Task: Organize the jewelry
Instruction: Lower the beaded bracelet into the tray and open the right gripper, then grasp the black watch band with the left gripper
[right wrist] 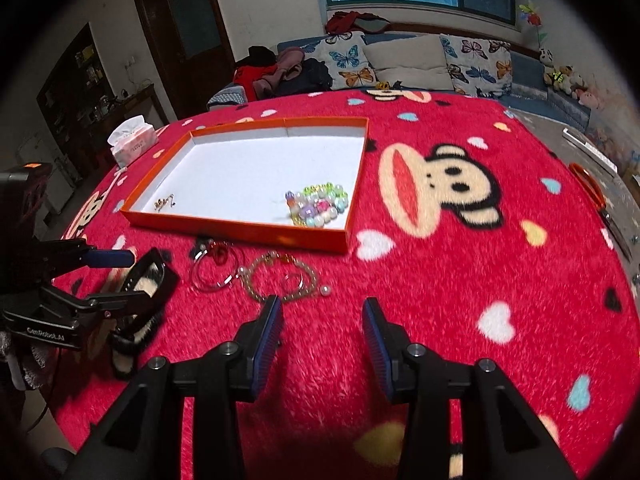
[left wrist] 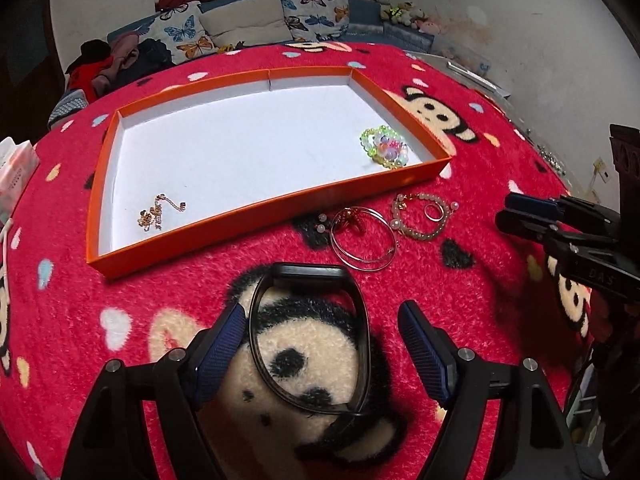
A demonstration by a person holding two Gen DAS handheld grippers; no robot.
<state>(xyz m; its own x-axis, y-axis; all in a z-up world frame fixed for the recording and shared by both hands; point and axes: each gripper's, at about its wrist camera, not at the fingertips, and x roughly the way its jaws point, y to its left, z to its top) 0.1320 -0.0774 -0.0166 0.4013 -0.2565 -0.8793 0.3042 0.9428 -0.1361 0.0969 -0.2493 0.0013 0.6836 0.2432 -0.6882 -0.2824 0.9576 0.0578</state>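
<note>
Tray [left wrist: 404,98] holds only a gold chain [left wrist: 158,212] and bead bracelets [left wrist: 384,146]; black band [left wrist: 312,336], hoops [left wrist: 362,240] and pearl bracelet [left wrist: 424,216] wait outside, left gripper [left wrist: 320,344] spread around the band, right gripper [right wrist: 322,336] apart and empty.

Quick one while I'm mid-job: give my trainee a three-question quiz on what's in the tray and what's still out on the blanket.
1. True or false: the gold chain lies inside the orange tray.
2. What sits between the fingers of the left tool? A) black wristband B) silver hoops C) tissue pack
3. Which tray corner holds the colourful bead bracelet: near the right tool, or away from it?

Key: 1 true. 2 A: black wristband, not pinched. 3 near.
</note>
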